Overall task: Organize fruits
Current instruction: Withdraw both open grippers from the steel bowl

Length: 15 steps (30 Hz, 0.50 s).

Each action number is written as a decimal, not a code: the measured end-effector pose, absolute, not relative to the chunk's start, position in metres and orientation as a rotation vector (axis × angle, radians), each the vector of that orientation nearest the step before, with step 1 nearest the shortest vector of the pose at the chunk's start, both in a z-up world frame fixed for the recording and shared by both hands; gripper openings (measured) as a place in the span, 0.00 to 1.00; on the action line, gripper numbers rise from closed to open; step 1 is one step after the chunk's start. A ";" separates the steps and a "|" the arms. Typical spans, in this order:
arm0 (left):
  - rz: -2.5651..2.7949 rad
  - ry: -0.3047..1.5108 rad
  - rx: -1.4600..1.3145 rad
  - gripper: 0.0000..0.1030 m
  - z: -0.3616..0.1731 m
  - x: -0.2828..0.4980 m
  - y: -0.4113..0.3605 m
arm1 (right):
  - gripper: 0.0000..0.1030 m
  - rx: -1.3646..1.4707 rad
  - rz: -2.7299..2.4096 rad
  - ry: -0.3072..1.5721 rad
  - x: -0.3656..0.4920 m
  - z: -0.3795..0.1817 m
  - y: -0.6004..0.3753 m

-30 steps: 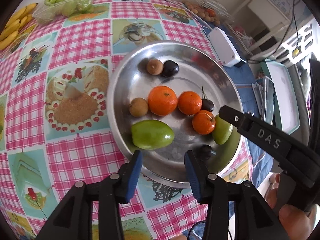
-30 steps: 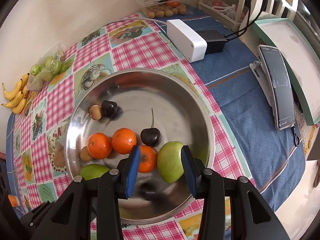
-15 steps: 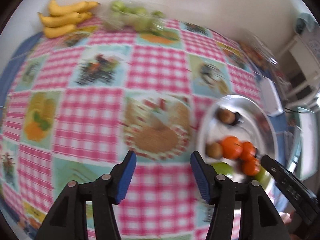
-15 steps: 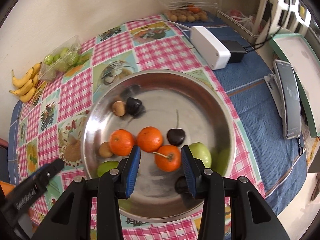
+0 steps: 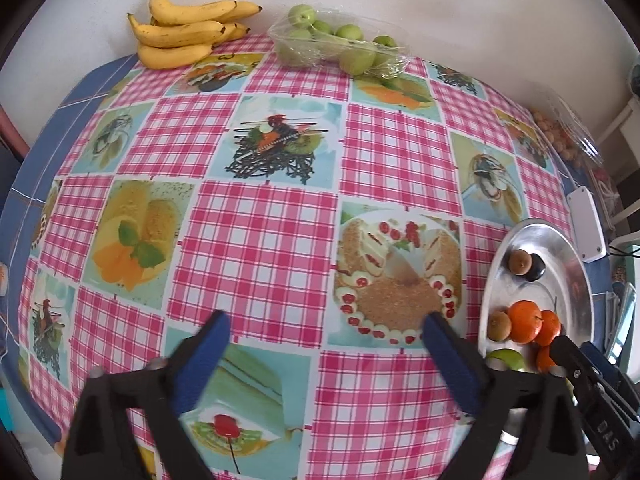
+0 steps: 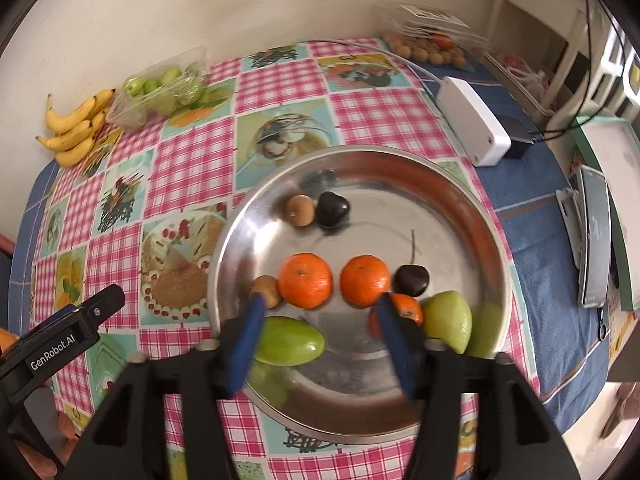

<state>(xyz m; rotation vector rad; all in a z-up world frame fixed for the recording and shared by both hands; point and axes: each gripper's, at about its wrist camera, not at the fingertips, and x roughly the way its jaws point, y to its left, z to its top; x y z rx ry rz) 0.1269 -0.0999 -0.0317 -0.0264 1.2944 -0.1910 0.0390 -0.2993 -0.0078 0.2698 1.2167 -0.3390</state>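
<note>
Risk: my right gripper [image 6: 320,320], jaws just widening and empty over the crowded steel plate [image 6: 472,216], may knock the mandarins [image 6: 306,280] rolling, while my left gripper [image 5: 326,340], just spread wide, holds nothing above the tablecloth [image 5: 256,232].

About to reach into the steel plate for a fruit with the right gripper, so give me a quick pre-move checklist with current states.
1. Right gripper jaws just opened, nothing between pads: ok.
2. Left gripper wide open, empty, over tablecloth: ok.
3. Left gripper clear of steel plate: ok.
4. Oranges in plate ahead of the right fingertips: ok.
5. Green fruit partly behind left finger: cannot tell clearance.
</note>
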 end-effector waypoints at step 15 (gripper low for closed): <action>-0.153 1.286 -0.059 1.00 -0.034 0.115 -0.065 | 0.94 0.252 -0.323 1.162 0.027 -0.006 -0.282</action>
